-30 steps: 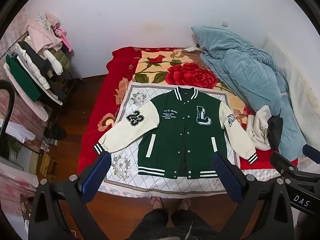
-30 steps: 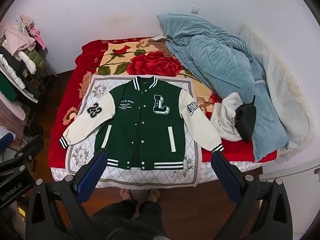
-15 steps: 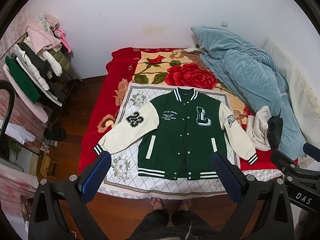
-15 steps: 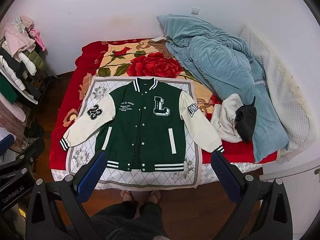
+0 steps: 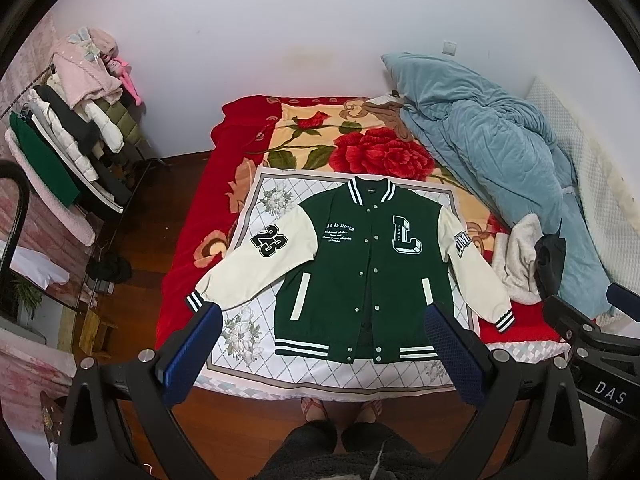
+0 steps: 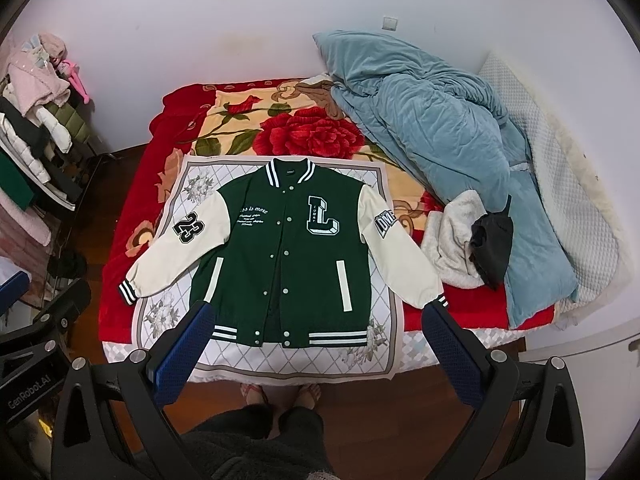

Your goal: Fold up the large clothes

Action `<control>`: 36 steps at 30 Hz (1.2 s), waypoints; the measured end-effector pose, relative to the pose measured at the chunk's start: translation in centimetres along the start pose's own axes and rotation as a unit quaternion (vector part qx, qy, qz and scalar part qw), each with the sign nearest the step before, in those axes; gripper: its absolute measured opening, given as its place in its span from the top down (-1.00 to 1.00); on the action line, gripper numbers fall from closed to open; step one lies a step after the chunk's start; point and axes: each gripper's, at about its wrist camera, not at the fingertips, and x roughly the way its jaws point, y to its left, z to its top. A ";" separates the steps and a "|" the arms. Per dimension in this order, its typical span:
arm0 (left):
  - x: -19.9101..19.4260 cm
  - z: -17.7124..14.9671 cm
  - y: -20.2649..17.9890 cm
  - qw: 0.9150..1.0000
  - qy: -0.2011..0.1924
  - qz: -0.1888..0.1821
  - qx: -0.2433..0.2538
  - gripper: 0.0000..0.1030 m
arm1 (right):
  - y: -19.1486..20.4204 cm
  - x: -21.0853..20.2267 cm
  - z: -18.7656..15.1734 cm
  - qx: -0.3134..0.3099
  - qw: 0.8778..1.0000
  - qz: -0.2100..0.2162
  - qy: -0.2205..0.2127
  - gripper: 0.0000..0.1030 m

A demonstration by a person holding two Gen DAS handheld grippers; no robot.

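A green varsity jacket (image 5: 360,264) with cream sleeves lies flat, front up, buttoned, sleeves spread, on a white patterned cloth (image 5: 320,368) on the bed. It also shows in the right wrist view (image 6: 288,256). My left gripper (image 5: 320,344) is open and empty, held high above the bed's near edge. My right gripper (image 6: 316,340) is open and empty, also high above the near edge. Neither touches the jacket.
A red rose blanket (image 5: 360,148) covers the bed. A blue quilt (image 5: 480,140) and a white and black garment pile (image 5: 524,260) lie at the right. A clothes rack (image 5: 68,144) stands at the left. My feet (image 5: 340,406) stand on the wooden floor.
Both views have drifted slightly, so the jacket sits a little higher in frame. The jacket itself has not moved and both grippers stay open.
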 end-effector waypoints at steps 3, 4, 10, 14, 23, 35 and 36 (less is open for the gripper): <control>-0.1 0.3 0.2 1.000 0.001 0.000 0.001 -1.00 | 0.0 0.0 0.0 0.000 1.000 -0.001 -0.001 -1.00; -0.1 0.4 0.2 1.000 0.000 0.000 0.001 -1.00 | 0.0 0.0 -0.4 0.000 1.000 0.000 -0.001 -1.00; 0.1 0.1 -0.2 1.000 -0.001 0.000 0.000 -1.00 | 0.1 0.0 -0.4 -0.001 1.000 0.000 -0.001 -1.00; 0.1 0.5 -0.1 1.000 -0.001 0.000 0.001 -1.00 | 0.0 0.0 -0.1 -0.001 1.000 0.000 -0.001 -1.00; 0.2 0.6 -0.3 1.000 -0.002 0.000 0.002 -1.00 | -0.1 0.0 0.2 -0.002 1.000 -0.001 -0.001 -1.00; 0.3 1.1 -0.7 1.000 -0.002 -0.001 0.000 -1.00 | 0.1 0.0 0.5 -0.002 1.000 -0.002 -0.002 -1.00; 0.3 1.3 -0.7 1.000 -0.003 -0.001 0.000 -1.00 | 0.0 0.0 0.6 -0.001 1.000 -0.001 -0.002 -1.00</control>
